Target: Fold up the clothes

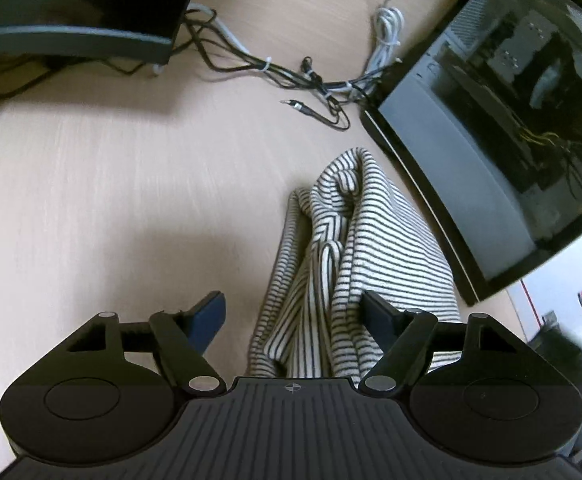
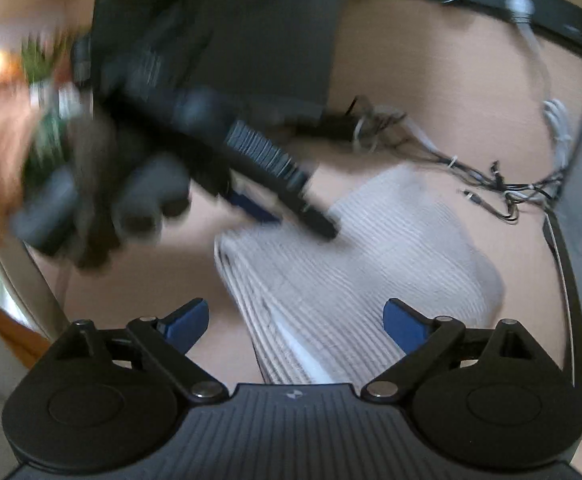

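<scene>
A black-and-white striped garment (image 1: 343, 264) lies bunched in a long heap on the pale wooden table (image 1: 111, 200). My left gripper (image 1: 297, 312) is open above its near end, with the cloth between the blue pads and nothing held. In the right wrist view the same garment (image 2: 355, 280) looks folded and blurred. My right gripper (image 2: 297, 324) is open just above it. The left gripper (image 2: 291, 200) shows there too, blurred, over the far edge of the garment.
A glass-sided computer case (image 1: 503, 140) stands right of the garment. A dark monitor base (image 1: 71, 36) sits at the back left. Tangled black and white cables (image 1: 319, 80) lie between them. A white box (image 1: 563, 288) is at the right edge.
</scene>
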Demonstrator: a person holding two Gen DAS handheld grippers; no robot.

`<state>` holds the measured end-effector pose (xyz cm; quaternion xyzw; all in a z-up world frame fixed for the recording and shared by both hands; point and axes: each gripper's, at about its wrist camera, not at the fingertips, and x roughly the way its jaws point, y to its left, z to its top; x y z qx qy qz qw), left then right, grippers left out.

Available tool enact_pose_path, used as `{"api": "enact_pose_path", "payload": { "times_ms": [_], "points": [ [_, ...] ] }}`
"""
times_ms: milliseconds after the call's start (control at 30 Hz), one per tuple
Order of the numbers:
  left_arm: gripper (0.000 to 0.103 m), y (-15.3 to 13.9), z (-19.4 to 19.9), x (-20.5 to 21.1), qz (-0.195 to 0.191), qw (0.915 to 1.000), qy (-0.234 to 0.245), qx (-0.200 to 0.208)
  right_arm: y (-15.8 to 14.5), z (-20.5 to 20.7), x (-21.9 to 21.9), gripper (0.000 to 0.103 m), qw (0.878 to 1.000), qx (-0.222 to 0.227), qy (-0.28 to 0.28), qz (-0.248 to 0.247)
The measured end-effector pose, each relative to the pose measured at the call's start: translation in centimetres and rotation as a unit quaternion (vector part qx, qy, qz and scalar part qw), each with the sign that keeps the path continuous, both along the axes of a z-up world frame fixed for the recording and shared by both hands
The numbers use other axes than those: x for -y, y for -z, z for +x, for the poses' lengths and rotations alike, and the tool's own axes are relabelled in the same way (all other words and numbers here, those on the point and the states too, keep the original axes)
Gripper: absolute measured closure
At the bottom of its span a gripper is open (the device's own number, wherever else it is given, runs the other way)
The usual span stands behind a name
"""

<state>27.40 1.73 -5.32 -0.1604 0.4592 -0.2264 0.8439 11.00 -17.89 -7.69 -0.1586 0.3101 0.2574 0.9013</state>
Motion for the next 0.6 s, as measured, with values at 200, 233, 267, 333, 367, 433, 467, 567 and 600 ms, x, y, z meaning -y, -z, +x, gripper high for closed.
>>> {"api": "enact_pose_path", "payload": {
  "times_ms": [200, 233, 267, 333, 367, 433, 467, 567, 600],
  "points": [
    [0.022, -1.1, -0.9, 1.1, 0.022, 0.9993, 0.007, 0.028, -0.4, 1.4, 2.0, 0.026, 0.997, 0.017, 0.057, -0.051],
    [0.021, -1.4, -1.1, 1.2, 0.024, 0.9991, 0.010, 0.034, -0.4, 1.5, 2.4, 0.026, 0.996, 0.016, 0.062, -0.057],
    [0.021, -1.6, -1.3, 1.4, 0.025, 0.9988, 0.013, 0.039, -0.4, 1.5, 2.8, 0.026, 0.996, 0.016, 0.067, -0.063],
    [0.021, -2.0, -1.7, 1.6, 0.029, 0.9981, 0.017, 0.051, -0.3, 1.4, 3.2, 0.025, 0.994, 0.021, 0.072, -0.083],
    [0.021, -2.3, -1.9, 1.5, 0.031, 0.9976, 0.017, 0.059, -0.2, 1.4, 3.2, 0.024, 0.993, 0.022, 0.076, -0.091],
    [0.018, -2.9, -2.4, 1.1, 0.034, 0.9963, 0.010, 0.078, -0.2, 1.3, 3.7, 0.022, 0.991, 0.023, 0.091, -0.098],
    [0.018, -3.0, -2.6, 0.7, 0.031, 0.9961, 0.001, 0.083, -0.3, 1.3, 4.0, 0.021, 0.990, 0.022, 0.100, -0.100],
    [0.018, -2.5, -2.4, -1.6, -0.002, 0.9963, -0.047, 0.071, -1.0, 0.3, 4.8, 0.019, 0.989, 0.023, 0.110, -0.101],
    [0.021, -1.9, -2.2, -2.1, -0.008, 0.9968, -0.054, 0.059, -1.7, -0.3, 4.9, 0.019, 0.991, 0.020, 0.098, -0.087]
  ]
}}
